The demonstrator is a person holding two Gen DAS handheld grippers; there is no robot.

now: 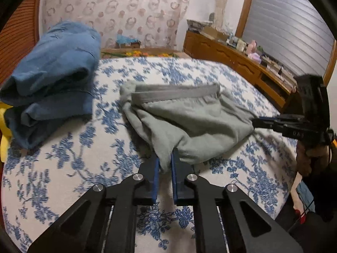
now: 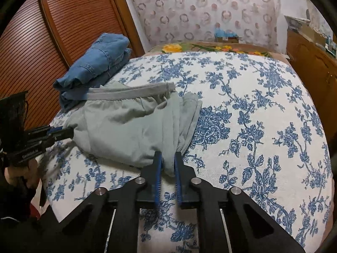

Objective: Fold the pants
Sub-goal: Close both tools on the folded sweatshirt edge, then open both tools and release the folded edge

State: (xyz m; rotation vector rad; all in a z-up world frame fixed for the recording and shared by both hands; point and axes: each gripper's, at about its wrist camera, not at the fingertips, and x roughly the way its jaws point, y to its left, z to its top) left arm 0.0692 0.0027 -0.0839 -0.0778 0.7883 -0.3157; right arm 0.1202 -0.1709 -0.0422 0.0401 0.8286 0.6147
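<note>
The left tool [image 1: 165,164] sits low in the middle of its own view, and its two blue pads pinch a bunched corner of the soft grey-green cloth pants [image 1: 189,122]. The right tool [image 2: 167,164] sits low in the middle of its own view too, and it pinches another bunched bit of the same pants [image 2: 126,126]. Both tools are closed on cloth. Each tool also shows at the side edge of the other view, gripping the far corner.

The pants lie in a lumpy heap in the middle of the bed with the white and blue flower cover [image 1: 63,168]. The grey waistband faces the top of the picture. The cloth between the two tools is pulled a bit tight.

What could go wrong? Each tool holds only a small pinch, so a hard tug may make the cloth slip out. If one tool moves faster than the other, the fold may come out crooked. The loose folds on the side may flop and make the lump worse.

The folded blue denim jeans [image 1: 52,73] lie in the upper left, near the pants. A wide swing could bump that pile and mess it up.
</note>
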